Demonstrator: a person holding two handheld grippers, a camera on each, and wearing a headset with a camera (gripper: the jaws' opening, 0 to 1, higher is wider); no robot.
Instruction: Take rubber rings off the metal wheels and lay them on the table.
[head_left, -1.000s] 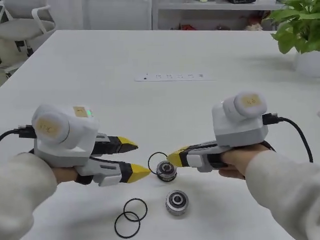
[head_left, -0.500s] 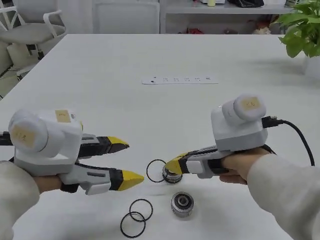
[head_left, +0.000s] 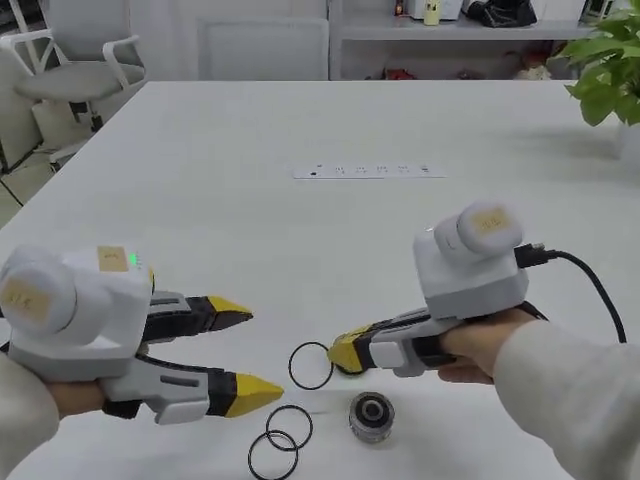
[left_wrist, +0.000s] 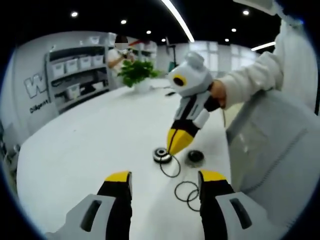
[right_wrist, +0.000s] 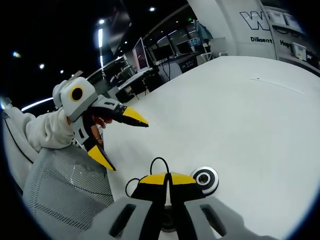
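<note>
Right gripper (head_left: 345, 352): jaws pressed together, pinching a rubber ring (head_left: 291, 367) by one edge. The rest of the loop lies out over the table (head_left: 300, 230), on the side toward my left gripper (head_left: 255, 352).

The left gripper view puts the far wheel (left_wrist: 161, 155) touching or just beside my right tips. I can't tell whether the pinched ring is wholly clear of it.

Left gripper: jaws spread wide, holding nothing, hovering near the work but apart from it.

Done so far, by my reading: two loose rings (head_left: 268, 430) lie flat and overlapping on the table, just beside the near wheel (head_left: 371, 415). A third ring looks off or nearly off, not yet released.

Left to do: lay this ring down flat and let go. Whether either wheel carries more rings is too small to tell, so I'd check both grooves.
</note>
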